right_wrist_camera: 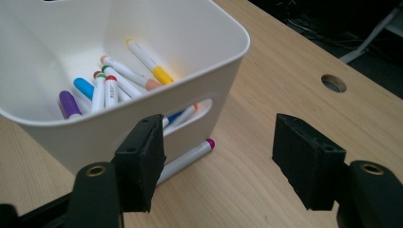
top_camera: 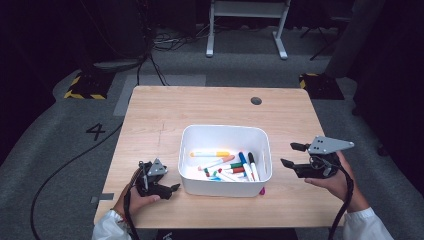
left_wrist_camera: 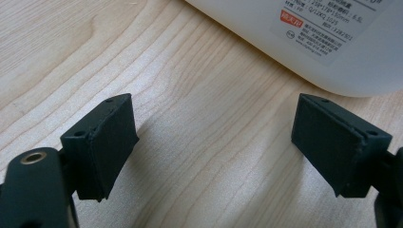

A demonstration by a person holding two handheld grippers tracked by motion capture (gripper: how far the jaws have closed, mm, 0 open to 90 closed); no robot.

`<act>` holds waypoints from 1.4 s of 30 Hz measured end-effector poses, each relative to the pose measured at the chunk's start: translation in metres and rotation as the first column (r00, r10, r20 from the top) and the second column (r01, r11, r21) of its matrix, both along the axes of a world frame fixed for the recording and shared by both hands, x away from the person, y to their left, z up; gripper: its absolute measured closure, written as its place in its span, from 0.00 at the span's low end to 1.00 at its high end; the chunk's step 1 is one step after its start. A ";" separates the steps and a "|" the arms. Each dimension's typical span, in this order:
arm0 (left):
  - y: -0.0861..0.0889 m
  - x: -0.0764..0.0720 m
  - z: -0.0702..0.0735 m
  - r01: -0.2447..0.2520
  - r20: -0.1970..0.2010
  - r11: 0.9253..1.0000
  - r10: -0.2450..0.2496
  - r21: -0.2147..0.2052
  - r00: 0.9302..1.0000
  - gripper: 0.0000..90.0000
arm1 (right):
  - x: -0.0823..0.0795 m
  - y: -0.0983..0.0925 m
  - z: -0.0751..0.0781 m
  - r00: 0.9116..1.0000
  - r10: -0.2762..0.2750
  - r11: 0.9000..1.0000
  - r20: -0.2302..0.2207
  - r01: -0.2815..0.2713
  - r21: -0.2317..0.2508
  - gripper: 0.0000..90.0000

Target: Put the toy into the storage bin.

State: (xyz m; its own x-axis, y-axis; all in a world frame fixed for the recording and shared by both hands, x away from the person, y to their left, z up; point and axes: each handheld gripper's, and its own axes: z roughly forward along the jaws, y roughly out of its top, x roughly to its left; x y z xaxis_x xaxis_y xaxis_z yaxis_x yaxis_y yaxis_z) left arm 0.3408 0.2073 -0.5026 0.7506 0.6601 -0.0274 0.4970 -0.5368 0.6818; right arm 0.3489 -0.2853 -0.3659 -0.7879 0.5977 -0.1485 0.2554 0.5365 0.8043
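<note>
Now both grippers' black fingers gape empty beside the glossy white rounded plastic bin (top_camera: 226, 131) of markers (top_camera: 235, 167) on the woodgrain counter (top_camera: 165, 107).

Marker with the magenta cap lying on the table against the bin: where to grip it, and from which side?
Grip the white barrel of the magenta-capped marker near its cap, probably from above with the right gripper, which is nearest. It lies flat against the white bin, so that wall blocks one jaw from the side.
</note>
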 end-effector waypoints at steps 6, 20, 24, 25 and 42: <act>0.000 0.000 0.000 0.000 0.000 1.000 0.000 0.001 1.000 0.17 | 0.000 -0.008 -0.032 0.998 -0.035 0.999 -0.061 0.035 0.009 0.40; 0.000 0.000 0.000 0.000 0.001 1.000 0.000 0.001 1.000 0.17 | -0.009 0.011 -0.099 0.980 0.031 0.998 -0.196 -0.043 -0.052 0.37; 0.000 0.000 0.000 0.000 0.001 1.000 0.000 0.001 1.000 0.17 | -0.016 0.020 -0.110 0.972 0.074 0.994 -0.225 -0.089 -0.056 0.36; 0.000 0.000 0.000 0.000 0.001 1.000 0.000 0.001 1.000 0.17 | -0.017 0.022 -0.112 0.970 0.079 0.994 -0.230 -0.094 -0.056 0.35; 0.000 0.000 0.000 0.000 0.000 1.000 0.000 0.001 1.000 0.17 | -0.014 0.037 -0.127 0.970 0.051 0.995 -0.238 -0.069 -0.066 0.36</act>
